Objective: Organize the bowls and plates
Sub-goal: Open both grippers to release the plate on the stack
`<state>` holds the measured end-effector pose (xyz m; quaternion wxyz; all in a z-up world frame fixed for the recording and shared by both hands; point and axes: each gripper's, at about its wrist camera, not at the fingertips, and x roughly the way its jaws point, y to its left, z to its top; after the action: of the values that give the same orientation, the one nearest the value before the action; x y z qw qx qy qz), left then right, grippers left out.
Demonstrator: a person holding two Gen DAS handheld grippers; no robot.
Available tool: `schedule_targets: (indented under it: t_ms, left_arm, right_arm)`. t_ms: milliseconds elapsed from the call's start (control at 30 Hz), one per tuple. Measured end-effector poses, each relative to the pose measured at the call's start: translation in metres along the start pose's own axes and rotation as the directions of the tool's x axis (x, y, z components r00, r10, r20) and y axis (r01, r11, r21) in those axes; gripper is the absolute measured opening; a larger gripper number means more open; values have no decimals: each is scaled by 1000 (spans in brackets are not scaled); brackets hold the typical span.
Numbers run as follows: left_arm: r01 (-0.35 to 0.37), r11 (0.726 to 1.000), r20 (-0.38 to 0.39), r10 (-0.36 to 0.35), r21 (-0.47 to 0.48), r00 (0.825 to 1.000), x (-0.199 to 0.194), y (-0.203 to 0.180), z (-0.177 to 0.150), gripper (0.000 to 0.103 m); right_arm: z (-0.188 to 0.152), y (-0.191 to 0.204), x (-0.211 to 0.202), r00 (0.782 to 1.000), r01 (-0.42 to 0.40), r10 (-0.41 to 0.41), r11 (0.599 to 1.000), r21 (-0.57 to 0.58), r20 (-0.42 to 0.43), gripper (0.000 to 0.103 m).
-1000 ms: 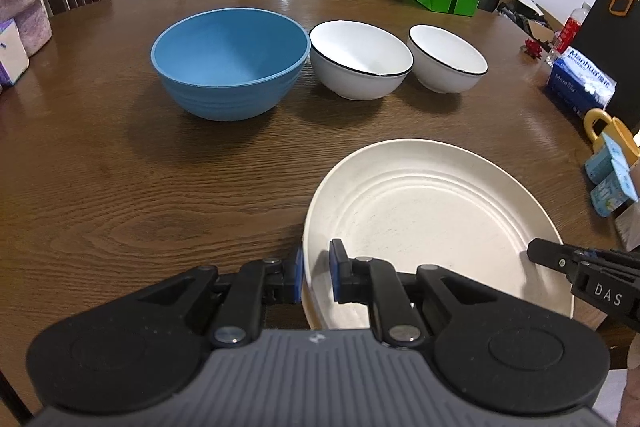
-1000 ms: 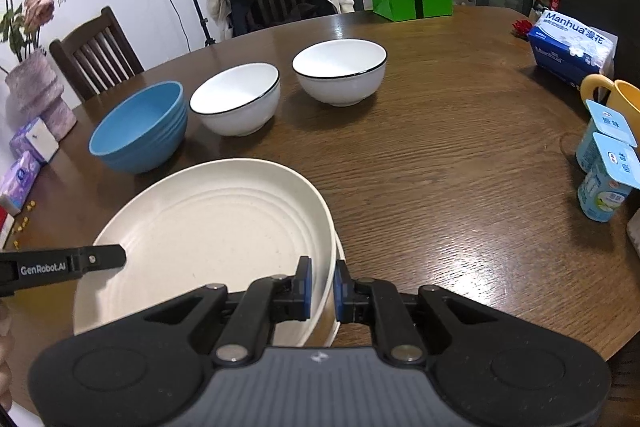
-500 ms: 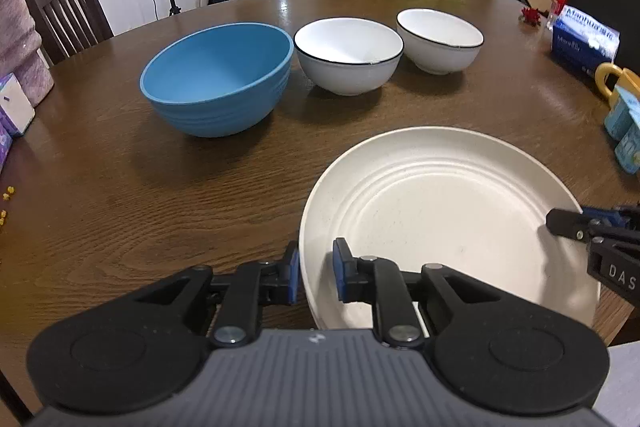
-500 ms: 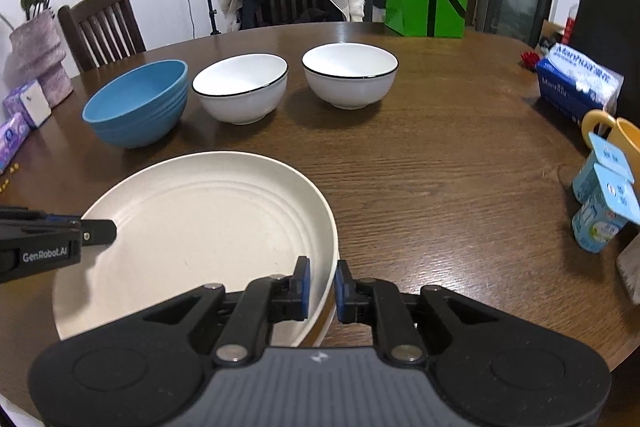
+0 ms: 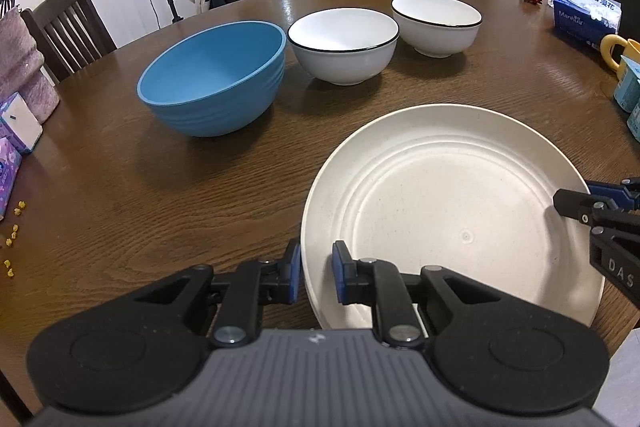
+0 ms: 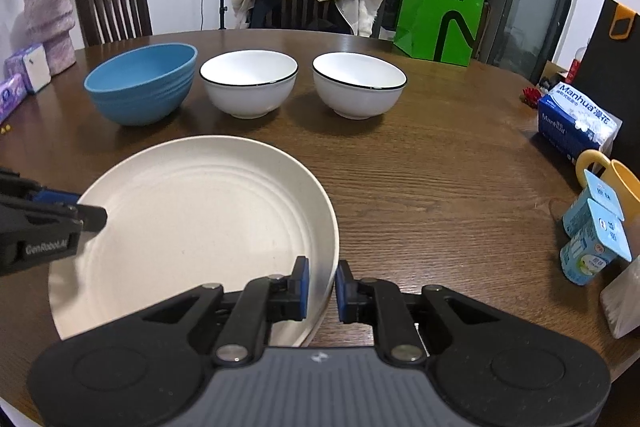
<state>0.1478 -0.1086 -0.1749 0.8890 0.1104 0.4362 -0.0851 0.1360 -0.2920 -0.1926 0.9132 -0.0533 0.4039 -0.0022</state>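
A cream plate (image 5: pixel 440 211) (image 6: pixel 200 219) lies near the table's front edge, with a second rim showing just under it. My left gripper (image 5: pixel 316 267) (image 6: pixel 90 215) is shut on its left rim, and my right gripper (image 6: pixel 322 283) (image 5: pixel 568 201) is shut on its right rim. Behind the plate stands a row of bowls. A blue bowl (image 5: pixel 212 87) (image 6: pixel 140 83) is on the left. Two white bowls with black rims (image 5: pixel 344 47) (image 5: pixel 436 23) (image 6: pixel 248 83) (image 6: pixel 360 83) stand to its right. All three bowls are upright and apart.
On the right are a tissue pack (image 6: pixel 576 123), a yellow mug (image 6: pixel 616 179) and yogurt cups (image 6: pixel 596 239). A green bag (image 6: pixel 440 11) stands at the back. A vase (image 6: pixel 48 23) and small packs sit at the left edge. Chairs ring the round table (image 6: pixel 420 187).
Both wrists have rolled so the plate now sits level, and it has come down a little onto the rim beneath. Both grippers have stayed on the plate's rim.
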Motion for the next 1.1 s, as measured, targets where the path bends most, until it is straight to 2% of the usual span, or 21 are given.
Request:
schedule_targets:
  t_ms: [267,467,533,567,600,633,700,733,800,833,900,967,1067,1100]
  left_arm:
    - [-16,1000,-2,16,12,1000,2,-4,0,16]
    - [9,1000,-9,-9,-26,1000,1,3,2,17]
    - [18,999,0,-18,-43,1000,-2,7,4,25]
    - [18,999,7,-18,-49,1000,-4,8,4,36]
    - [13,999,17,-12,-51,1000,-6,10,5,47]
    - [11,998,25,-9,-54,1000,-9,10,6,50]
    - [14,997,36,-12,-70,999,-14,14,8,58]
    - [20,996,43,-17,-83,999,-17,17,9,63]
    - [32,994,62,-26,-101,998,-24,21,11,81]
    - [39,994,71,-31,-107,997,-28,22,13,84]
    - [49,991,82,-39,-123,996,-36,25,15,98]
    - [69,988,91,-57,-134,994,-45,26,18,103]
    - [87,985,107,-72,-149,992,-60,26,20,103]
    - [91,984,112,-74,-154,991,-64,26,20,103]
  right_arm:
    - [-3,2,2,1000,14,-14,1000,-17,0,15]
    - [-2,0,2,1000,7,-7,1000,-8,-9,16]
    - [0,-2,2,1000,-6,6,1000,9,-21,17]
    - [2,-4,0,1000,-14,15,1000,23,-23,20]
    - [3,-6,-1,999,-24,25,999,34,-24,27]
    - [4,-8,-3,999,-33,34,998,45,-21,32]
    - [7,-12,-8,999,-42,43,997,65,-13,52]
    - [8,-14,-11,999,-46,46,996,76,-8,56]
    - [9,-18,-16,998,-54,55,994,94,-5,68]
    - [9,-19,-18,998,-57,58,993,103,-6,73]
    - [10,-23,-24,998,-65,66,991,119,-2,84]
    - [11,-26,-30,996,-89,91,987,137,-11,88]
    - [14,-30,-42,992,-122,125,980,155,-10,92]
    - [15,-31,-46,992,-125,127,980,156,-6,100]
